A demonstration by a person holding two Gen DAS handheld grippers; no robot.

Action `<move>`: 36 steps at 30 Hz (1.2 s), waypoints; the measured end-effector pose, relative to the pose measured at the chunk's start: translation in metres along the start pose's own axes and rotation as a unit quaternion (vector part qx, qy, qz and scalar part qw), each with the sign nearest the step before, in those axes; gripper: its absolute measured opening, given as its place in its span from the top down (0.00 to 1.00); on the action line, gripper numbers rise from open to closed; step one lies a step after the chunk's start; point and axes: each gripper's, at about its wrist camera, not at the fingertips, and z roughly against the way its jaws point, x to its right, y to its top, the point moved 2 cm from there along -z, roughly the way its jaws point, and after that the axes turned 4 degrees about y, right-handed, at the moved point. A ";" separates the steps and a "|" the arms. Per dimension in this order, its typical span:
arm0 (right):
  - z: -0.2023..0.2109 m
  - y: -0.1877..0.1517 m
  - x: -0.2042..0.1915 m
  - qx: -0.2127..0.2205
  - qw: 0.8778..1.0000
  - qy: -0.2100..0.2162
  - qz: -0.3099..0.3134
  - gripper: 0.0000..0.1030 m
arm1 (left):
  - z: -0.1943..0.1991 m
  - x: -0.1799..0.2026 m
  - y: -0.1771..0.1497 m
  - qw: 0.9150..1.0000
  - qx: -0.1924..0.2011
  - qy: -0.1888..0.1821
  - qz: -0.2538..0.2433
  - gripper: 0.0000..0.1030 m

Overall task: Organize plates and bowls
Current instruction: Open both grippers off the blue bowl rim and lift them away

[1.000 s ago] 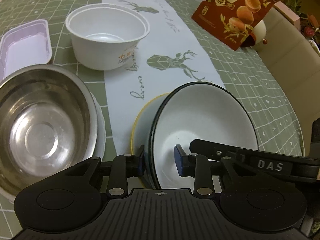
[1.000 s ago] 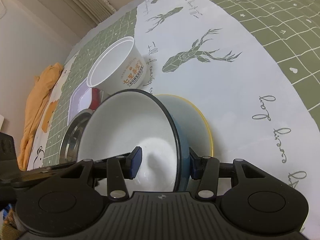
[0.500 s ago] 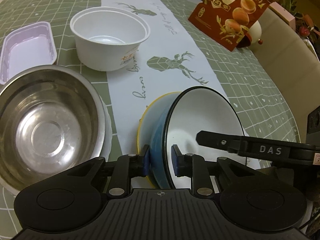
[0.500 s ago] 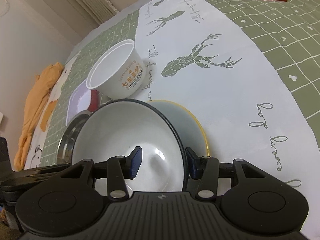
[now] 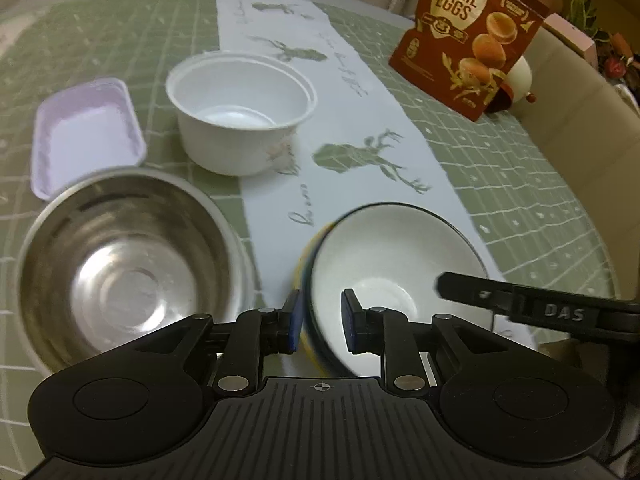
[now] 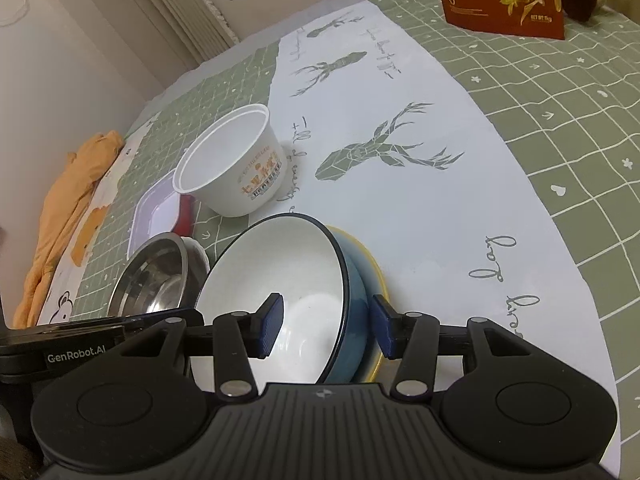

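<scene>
Blue pads of the left tongs (image 5: 319,325) stand apart astride the near rim of the blue bowl (image 5: 394,268), low centre of the left view, with a gap showing on both sides, so they look open and not pinching. The right tongs (image 6: 326,327) are likewise spread wide, one pad inside the bowl and one outside its wall, no contact that I can see. The bowl sits nested in the yellow plate (image 6: 370,256) on the surface (image 5: 360,120), slightly tilted in the right view. My judgement: the nesting step is about finished and both tongs are letting go; next comes backing straight off the rim without dragging it, then picking the next dish.

Just left, the steel bowl (image 5: 120,264) crowds the plate. Higher up stand the white tub (image 5: 240,108) and the lilac tray (image 5: 86,132). Clear cloth lies right of centre; the quail egg bag (image 5: 468,36) marks the upper right, and the surface edge curves along the right
</scene>
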 end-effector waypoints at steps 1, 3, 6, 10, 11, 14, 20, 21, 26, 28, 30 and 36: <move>0.002 -0.001 -0.001 0.006 1.000 -0.003 0.005 0.53 | 0.002 0.001 -0.001 1.000 0.010 0.017 -0.009 0.78; 0.008 -0.004 -0.004 0.027 0.999 -0.017 0.024 0.53 | 0.006 0.003 -0.005 0.998 0.028 0.043 -0.022 0.78; 0.015 -0.010 -0.008 0.053 0.997 -0.038 0.050 0.49 | 0.005 0.001 -0.010 0.999 0.023 0.034 -0.010 0.77; 0.010 -0.017 0.001 0.054 0.997 -0.051 0.038 0.41 | -0.010 -0.005 -0.014 0.999 -0.005 -0.008 0.032 0.77; 0.008 -0.019 0.004 0.052 0.997 -0.051 0.030 0.41 | -0.013 -0.007 -0.015 0.999 -0.008 -0.010 0.042 0.77; 0.000 -0.025 0.015 0.039 0.999 -0.032 -0.007 0.41 | -0.020 -0.014 -0.017 0.997 -0.003 -0.016 0.069 0.74; -0.024 -0.028 0.013 0.005 1.000 0.020 -0.018 0.40 | -0.034 -0.019 -0.013 0.996 0.005 -0.044 0.082 0.74; -0.029 -0.028 0.012 0.003 1.000 0.018 -0.015 0.40 | -0.037 -0.019 -0.013 0.996 0.003 -0.044 0.078 0.76; -0.055 -0.023 0.021 -0.005 0.998 0.042 -0.048 0.40 | -0.050 -0.015 -0.003 0.997 0.015 -0.045 0.057 0.78; -0.060 -0.022 0.023 -0.002 0.997 0.051 -0.062 0.40 | -0.053 -0.014 0.002 0.998 0.015 -0.040 0.049 0.78; -0.061 -0.018 0.025 0.002 0.996 0.054 -0.077 0.40 | -0.055 -0.011 0.007 0.999 0.010 -0.034 0.036 0.74; -0.072 0.000 0.024 0.003 0.994 0.050 -0.102 0.40 | -0.058 -0.016 0.025 0.999 0.003 -0.045 0.025 0.74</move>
